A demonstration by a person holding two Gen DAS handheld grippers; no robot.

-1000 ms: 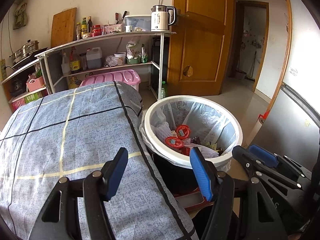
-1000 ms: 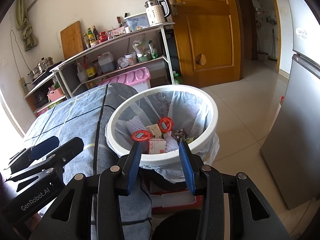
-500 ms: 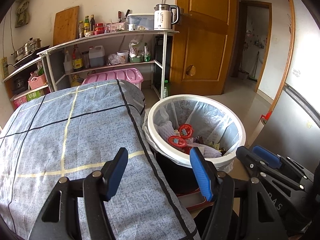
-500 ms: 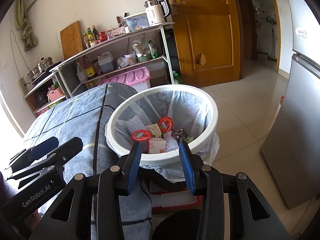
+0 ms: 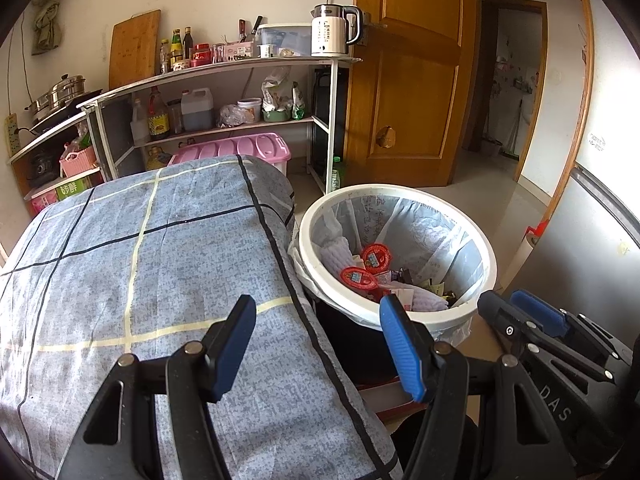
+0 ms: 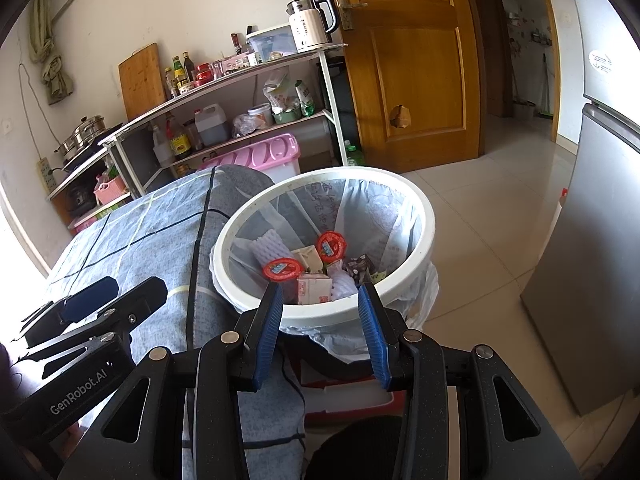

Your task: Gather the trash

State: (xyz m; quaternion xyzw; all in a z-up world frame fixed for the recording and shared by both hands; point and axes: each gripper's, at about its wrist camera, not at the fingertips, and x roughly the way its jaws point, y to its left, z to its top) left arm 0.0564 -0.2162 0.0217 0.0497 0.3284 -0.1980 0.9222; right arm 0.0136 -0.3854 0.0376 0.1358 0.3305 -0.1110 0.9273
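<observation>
A kitchen corner, seen from two hand-held tongs. At far left, open shelving [image 5: 224, 76] against the wall carries a steamer pot, a cutting board, bottles, jugs and a white kettle [image 5: 334, 30], with a pink storage bin [image 5: 236, 150] on the floor in front.

Nearer, a tabletop draped in a blue checked cloth [image 5: 140, 260] fills the left half of the left wrist view; no loose litter shows on the part that is visible. The left tongs [image 5: 316, 344] hang over the cloth's right edge, blue pads spread wide and holding nothing, apparently parked there because there is nothing to pick up.

Just beside the draped edge stands a white bin [image 6: 424, 248] lined with a thin plastic bag folded over the rim, placed close enough that waste can go straight from cloth to bin. The trash lies inside it: two red-lidded cups [image 6: 282, 268], a white foam sleeve [image 6: 268, 250], small cartons and wrappers.

The right tongs [image 6: 322, 320] hover at the bin's near rim, pads apart and empty, aimed at the contents. Judging by the bare cloth and filled bin, collection looks close to finished.

At right are a wooden door [image 6: 416, 64], tiled floor and a grey refrigerator [image 6: 592, 264].
</observation>
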